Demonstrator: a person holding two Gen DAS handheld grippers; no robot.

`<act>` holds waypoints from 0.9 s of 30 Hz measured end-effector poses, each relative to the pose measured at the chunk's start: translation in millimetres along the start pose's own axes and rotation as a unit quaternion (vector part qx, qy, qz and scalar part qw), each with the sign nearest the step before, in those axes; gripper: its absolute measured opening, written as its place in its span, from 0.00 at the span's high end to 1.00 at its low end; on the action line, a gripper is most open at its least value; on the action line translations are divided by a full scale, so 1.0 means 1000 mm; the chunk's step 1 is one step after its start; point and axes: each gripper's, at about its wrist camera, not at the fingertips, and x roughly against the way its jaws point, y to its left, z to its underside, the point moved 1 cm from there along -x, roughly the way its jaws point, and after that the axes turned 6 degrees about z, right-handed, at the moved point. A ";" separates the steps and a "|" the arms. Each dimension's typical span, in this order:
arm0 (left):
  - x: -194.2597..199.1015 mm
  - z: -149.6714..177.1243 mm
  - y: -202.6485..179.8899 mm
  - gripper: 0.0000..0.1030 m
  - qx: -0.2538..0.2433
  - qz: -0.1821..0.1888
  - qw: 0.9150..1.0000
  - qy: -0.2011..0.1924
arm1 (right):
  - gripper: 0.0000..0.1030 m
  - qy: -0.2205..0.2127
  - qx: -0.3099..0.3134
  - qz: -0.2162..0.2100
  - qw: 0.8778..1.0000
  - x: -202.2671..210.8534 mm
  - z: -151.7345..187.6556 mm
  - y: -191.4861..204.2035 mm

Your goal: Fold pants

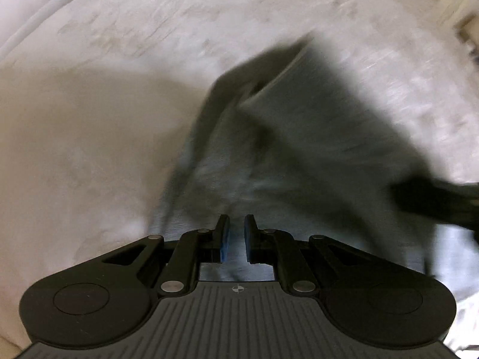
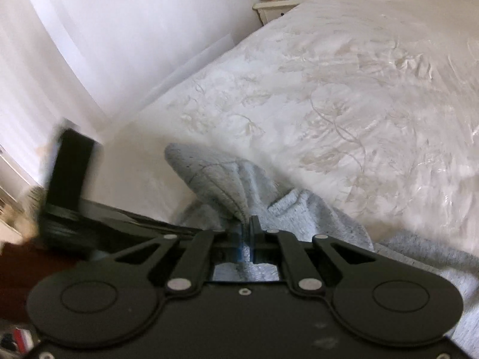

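The grey knit pants point(image 1: 299, 137) hang from my grippers over the white bed, blurred by motion. In the left wrist view my left gripper point(image 1: 236, 227) has its blue pads a narrow gap apart with grey fabric lying between and under them. In the right wrist view my right gripper point(image 2: 247, 226) is shut on a bunched fold of the pants point(image 2: 221, 179), which rises in a hump ahead of the fingertips. The other gripper shows as a dark shape at the left of the right wrist view point(image 2: 71, 161) and at the right edge of the left wrist view point(image 1: 434, 200).
The bed is covered by a white embroidered bedspread point(image 2: 344, 89). A white wall point(image 2: 119, 30) runs along its far side. A white nightstand point(image 2: 278, 6) with a picture frame, a clock and a red bottle stands at the head end.
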 end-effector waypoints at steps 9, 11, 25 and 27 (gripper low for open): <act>0.058 0.023 0.075 0.89 0.105 -0.067 0.991 -0.044 | 0.94 0.058 0.042 -0.060 0.996 -0.010 0.033 0.043; 0.077 0.021 0.077 0.89 0.108 -0.073 0.989 -0.069 | 0.94 0.076 0.057 -0.066 0.993 -0.019 0.046 0.053; -0.002 0.015 0.012 0.89 0.007 0.029 1.000 0.007 | 0.82 0.098 0.074 -0.053 0.991 -0.022 0.060 0.043; 0.003 0.026 0.019 0.89 -0.002 0.042 0.999 -0.015 | 0.81 0.088 0.050 -0.049 0.994 -0.004 0.053 0.025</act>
